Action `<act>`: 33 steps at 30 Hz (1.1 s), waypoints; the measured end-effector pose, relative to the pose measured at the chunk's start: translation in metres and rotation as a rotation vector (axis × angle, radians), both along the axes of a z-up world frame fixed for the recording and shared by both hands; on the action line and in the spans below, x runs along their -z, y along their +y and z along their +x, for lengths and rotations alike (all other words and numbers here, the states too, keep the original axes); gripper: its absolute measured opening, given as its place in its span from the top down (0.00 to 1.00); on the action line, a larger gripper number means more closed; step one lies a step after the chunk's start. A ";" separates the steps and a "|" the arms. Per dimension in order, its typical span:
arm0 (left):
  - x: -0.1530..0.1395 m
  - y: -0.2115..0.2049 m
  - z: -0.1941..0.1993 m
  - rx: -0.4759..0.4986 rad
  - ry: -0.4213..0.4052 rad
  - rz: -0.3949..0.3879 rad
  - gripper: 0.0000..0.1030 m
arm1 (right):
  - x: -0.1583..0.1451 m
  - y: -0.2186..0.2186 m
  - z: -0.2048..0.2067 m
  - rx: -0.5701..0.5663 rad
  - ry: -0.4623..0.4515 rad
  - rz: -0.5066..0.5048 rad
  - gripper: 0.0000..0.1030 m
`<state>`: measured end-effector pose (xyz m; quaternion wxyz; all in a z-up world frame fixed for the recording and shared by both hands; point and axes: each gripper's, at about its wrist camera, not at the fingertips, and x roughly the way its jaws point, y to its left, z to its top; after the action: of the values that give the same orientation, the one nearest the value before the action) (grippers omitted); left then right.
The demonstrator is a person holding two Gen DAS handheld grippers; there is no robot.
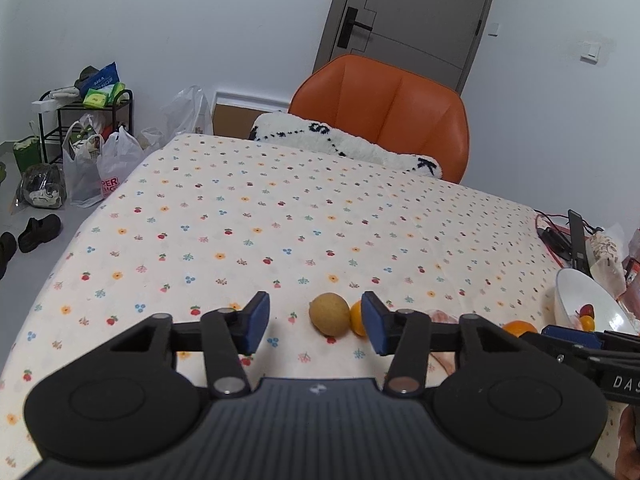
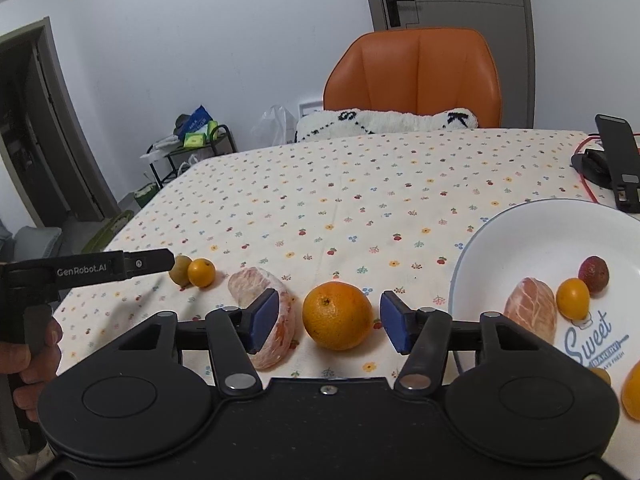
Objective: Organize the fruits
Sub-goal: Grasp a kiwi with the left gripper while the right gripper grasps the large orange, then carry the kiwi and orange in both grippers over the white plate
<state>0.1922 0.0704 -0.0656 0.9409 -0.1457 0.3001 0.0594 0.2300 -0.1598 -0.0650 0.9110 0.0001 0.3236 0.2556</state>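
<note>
Right tool [image 2: 328, 322] hovers low, jaws wide around a dimpled orange [image 2: 337, 316] on the bench [image 2: 360, 208]; left tool [image 1: 316, 322] gapes wide before a brownish-yellow fruit [image 1: 329, 314].

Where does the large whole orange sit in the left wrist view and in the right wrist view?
Left wrist view: the large orange peeks out at lower right, mostly hidden behind the right gripper, left of the white plate.
Right wrist view: the large orange lies low at centre on the tablecloth, between the open fingers of the right gripper.
Shared landmark: the orange chair behind the table.
</note>
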 end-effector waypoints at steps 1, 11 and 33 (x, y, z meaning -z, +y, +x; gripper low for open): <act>0.001 0.001 0.003 0.002 0.003 -0.004 0.57 | 0.001 0.001 0.002 -0.003 0.005 -0.004 0.48; 0.009 -0.001 0.014 0.053 0.009 -0.047 0.79 | 0.006 0.008 0.003 -0.006 -0.006 -0.067 0.62; -0.035 -0.052 -0.010 0.108 -0.068 0.036 0.79 | -0.024 -0.040 -0.026 0.008 -0.078 0.073 0.63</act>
<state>0.1820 0.0179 -0.0305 0.9548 -0.1140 0.2745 0.0089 0.2042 -0.1999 -0.0406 0.9234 0.0247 0.2784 0.2633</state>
